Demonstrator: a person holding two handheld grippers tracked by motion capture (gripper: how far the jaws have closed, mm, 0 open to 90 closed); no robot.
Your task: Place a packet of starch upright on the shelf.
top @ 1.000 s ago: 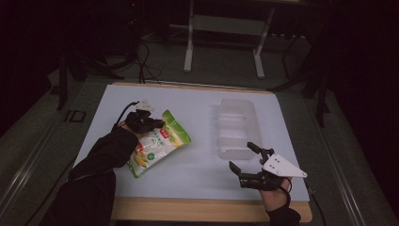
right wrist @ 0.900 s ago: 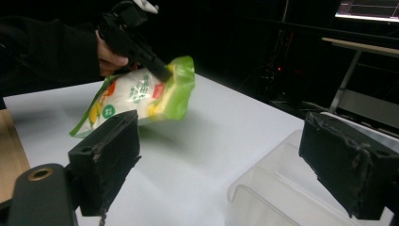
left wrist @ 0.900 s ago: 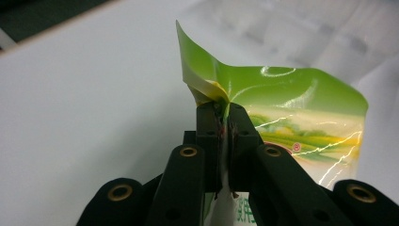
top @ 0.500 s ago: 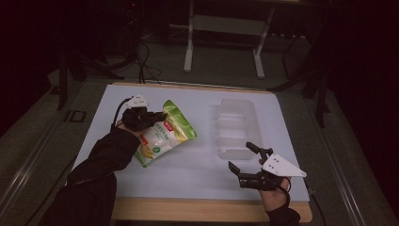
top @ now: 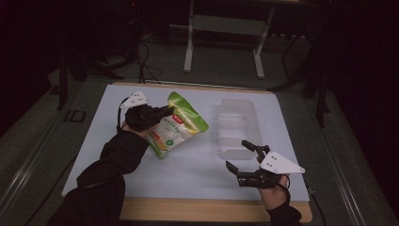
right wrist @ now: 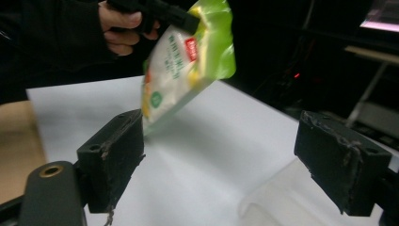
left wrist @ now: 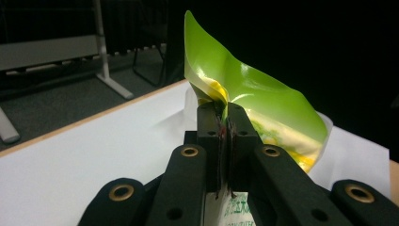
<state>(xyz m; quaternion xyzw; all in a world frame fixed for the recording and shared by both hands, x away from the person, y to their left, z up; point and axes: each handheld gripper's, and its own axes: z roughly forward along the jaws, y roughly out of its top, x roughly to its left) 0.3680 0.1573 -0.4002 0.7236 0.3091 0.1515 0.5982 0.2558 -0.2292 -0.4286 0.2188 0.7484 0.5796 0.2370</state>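
Observation:
A green and white snack bag (top: 178, 128) hangs above the white table top (top: 197, 165), left of centre. My left gripper (top: 164, 112) is shut on the bag's upper edge; in the left gripper view the jaws pinch the green foil (left wrist: 244, 99) tightly. From the right gripper view, the bag (right wrist: 188, 61) hangs tilted, lifted off the surface. My right gripper (top: 242, 154) rests near the front right of the table, open, nothing between its fingers (right wrist: 113, 155). A clear plastic tray (top: 235, 127) lies just beyond it.
The wooden front edge (top: 197, 211) of the table runs below my right hand. A metal frame leg (top: 190, 42) stands on the floor behind the table. Dark cables (top: 141, 61) lie on the floor at the back left.
My left gripper has carried the bag up and toward the far right, lifting it off the table. The right gripper has stayed in place, open.

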